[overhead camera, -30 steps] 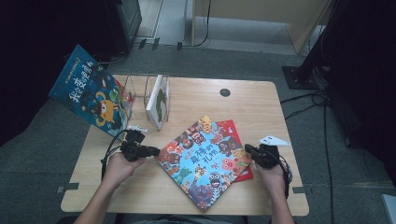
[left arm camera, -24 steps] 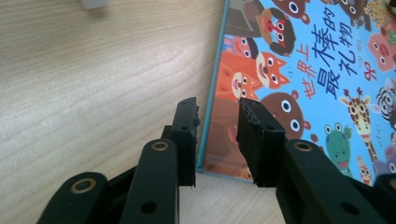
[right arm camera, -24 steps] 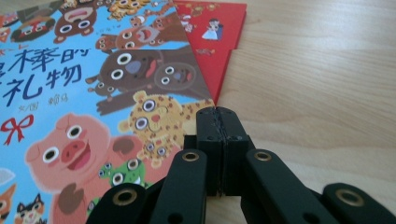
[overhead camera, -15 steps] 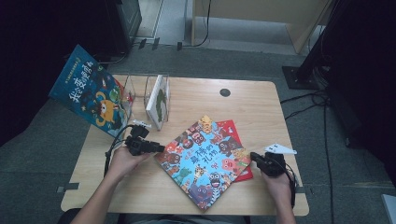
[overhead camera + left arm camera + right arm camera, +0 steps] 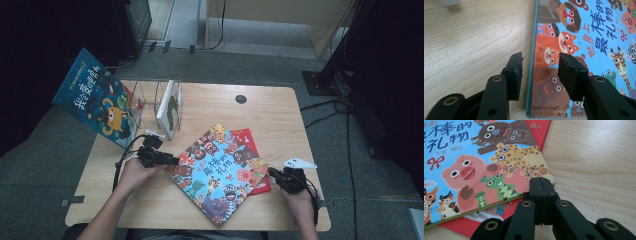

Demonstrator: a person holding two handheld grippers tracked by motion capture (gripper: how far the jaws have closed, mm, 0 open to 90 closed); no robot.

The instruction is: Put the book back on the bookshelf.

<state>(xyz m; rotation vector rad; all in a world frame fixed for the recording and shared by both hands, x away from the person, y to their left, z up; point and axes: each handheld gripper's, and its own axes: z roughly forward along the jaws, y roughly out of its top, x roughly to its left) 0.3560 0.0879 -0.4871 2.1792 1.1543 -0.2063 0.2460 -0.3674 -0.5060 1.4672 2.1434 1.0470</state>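
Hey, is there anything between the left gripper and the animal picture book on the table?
Nothing visible. The left gripper is open, jaws straddling the animal book's teal edge, with bare table beside it.

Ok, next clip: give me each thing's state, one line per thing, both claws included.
Left claw: open, jaws astride the animal picture book's edge.
Right claw: shut, holding nothing.
Animal picture book: closed, flat on the red book.
Red book: closed, flat on the table, mostly covered.
Dark blue book: closed, leaning tilted past the table's left edge.
Clear book rack: upright, one book inside.
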